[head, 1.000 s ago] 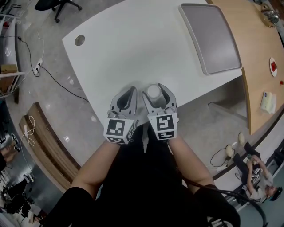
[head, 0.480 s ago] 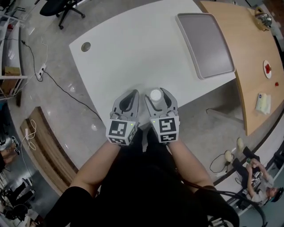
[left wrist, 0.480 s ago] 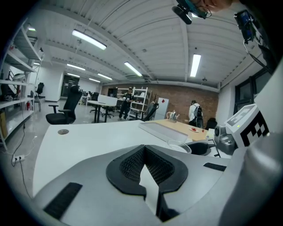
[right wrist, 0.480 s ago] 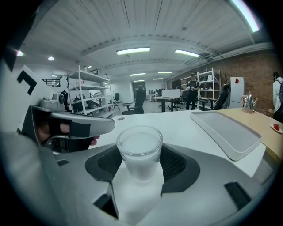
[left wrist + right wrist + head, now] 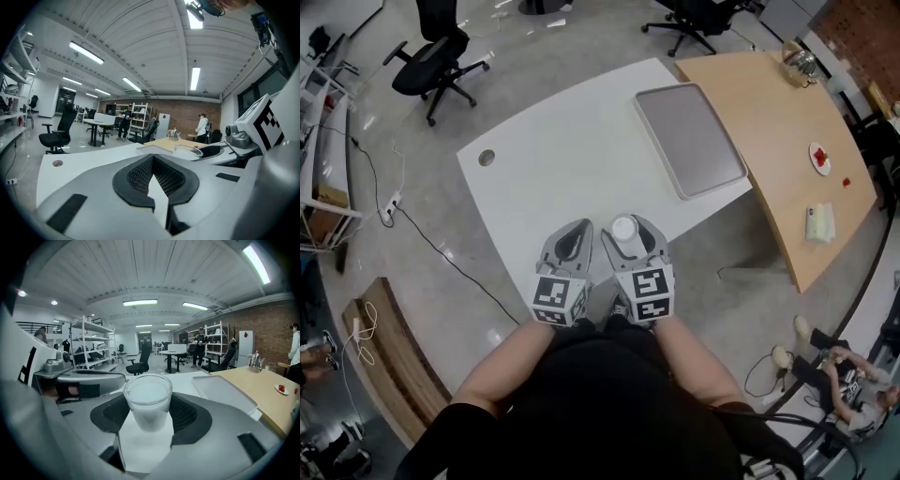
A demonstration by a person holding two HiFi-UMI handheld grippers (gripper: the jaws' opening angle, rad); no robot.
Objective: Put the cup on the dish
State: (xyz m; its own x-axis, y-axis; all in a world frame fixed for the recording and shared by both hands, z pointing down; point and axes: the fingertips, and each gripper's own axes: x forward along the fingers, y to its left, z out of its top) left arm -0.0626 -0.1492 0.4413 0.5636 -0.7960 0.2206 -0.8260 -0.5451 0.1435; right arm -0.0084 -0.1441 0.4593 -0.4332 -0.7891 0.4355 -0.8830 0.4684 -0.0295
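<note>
A small frosted cup (image 5: 624,228) (image 5: 147,401) stands upright between the jaws of my right gripper (image 5: 625,225) (image 5: 147,414), which is shut on it. The cup hangs over the near edge of the white table (image 5: 562,159). Just to its left is my left gripper (image 5: 577,228) (image 5: 153,160), shut with nothing in it. The cup's rim (image 5: 187,149) also shows at the right of the left gripper view. A flat grey tray-like dish (image 5: 689,141) (image 5: 222,391) lies empty at the table's far right, well beyond both grippers.
A wooden table (image 5: 769,103) adjoins the white one on the right; it carries a small plate with something red (image 5: 821,157), a folded cloth (image 5: 818,223) and a kettle (image 5: 802,61). Office chairs (image 5: 441,56) stand beyond. A cable hole (image 5: 487,157) marks the table's left corner.
In the head view the table and tray have slid up and left and shrunk. Both grippers stay side by side at the near edge, with the cup still in the right one.
</note>
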